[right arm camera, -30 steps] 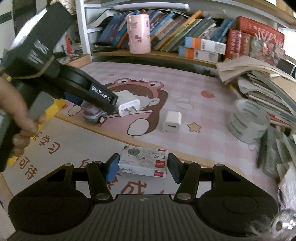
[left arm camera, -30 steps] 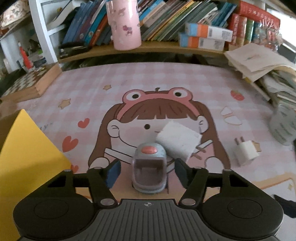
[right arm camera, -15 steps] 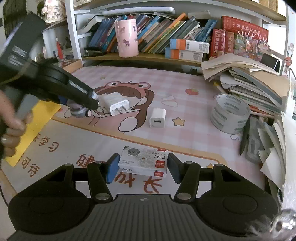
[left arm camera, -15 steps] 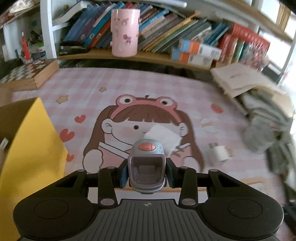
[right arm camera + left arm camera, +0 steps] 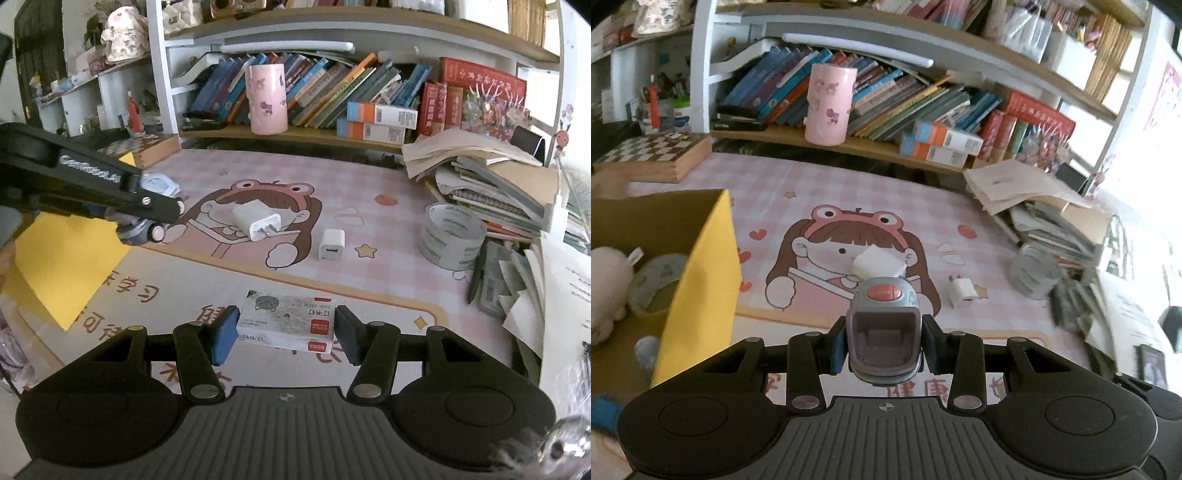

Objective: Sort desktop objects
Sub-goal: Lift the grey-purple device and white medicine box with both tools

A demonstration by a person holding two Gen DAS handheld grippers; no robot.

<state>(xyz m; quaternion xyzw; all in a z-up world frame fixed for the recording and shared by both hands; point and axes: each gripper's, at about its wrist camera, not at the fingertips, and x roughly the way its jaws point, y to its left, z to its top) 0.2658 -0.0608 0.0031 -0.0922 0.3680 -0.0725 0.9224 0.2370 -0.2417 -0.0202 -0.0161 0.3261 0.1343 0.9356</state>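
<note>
My left gripper [image 5: 884,345] is shut on a small grey stapler [image 5: 884,332] with a red button and holds it above the desk mat, right of the yellow box [image 5: 701,280]. It also shows in the right wrist view [image 5: 140,230]. My right gripper [image 5: 282,334] is shut on a white staple box [image 5: 286,321] with red labels and holds it just above the mat. A large white charger [image 5: 255,219] and a small white charger [image 5: 331,244] lie on the pink cartoon mat [image 5: 351,177].
The yellow box holds a pink plush [image 5: 605,273] and a tape roll [image 5: 653,284]. A tape roll [image 5: 452,236] and a heap of books and papers [image 5: 498,192] sit at the right. A pink cup [image 5: 267,98] stands on the low shelf; a chessboard [image 5: 650,151] lies back left.
My left gripper closed on the stapler and lifted it up and back, toward the yellow box. My right gripper raised the staple box slightly.
</note>
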